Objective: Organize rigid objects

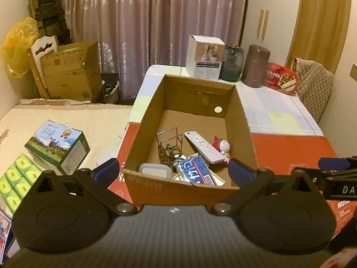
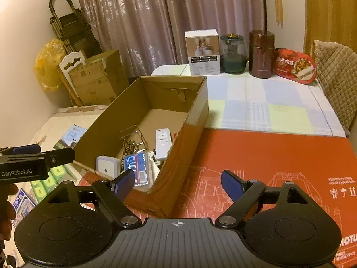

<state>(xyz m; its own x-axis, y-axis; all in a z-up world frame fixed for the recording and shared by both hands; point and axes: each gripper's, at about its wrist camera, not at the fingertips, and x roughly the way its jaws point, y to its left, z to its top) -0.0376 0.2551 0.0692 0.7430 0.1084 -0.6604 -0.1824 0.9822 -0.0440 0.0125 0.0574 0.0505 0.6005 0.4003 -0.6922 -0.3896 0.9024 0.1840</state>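
While both grippers hung empty, left gripper (image 1: 174, 169) and right gripper (image 2: 177, 184) jaws spread wide, the brown cardboard box (image 1: 241, 120) already held the white remote (image 1: 204, 147), blue packet (image 1: 196, 172) and wire rack (image 1: 169, 143). Risk: clipping the box's near wall, shoving it across the red carton sheet (image 2: 267, 151). Checked tablecloth (image 2: 267, 109), curtained cluttered room.
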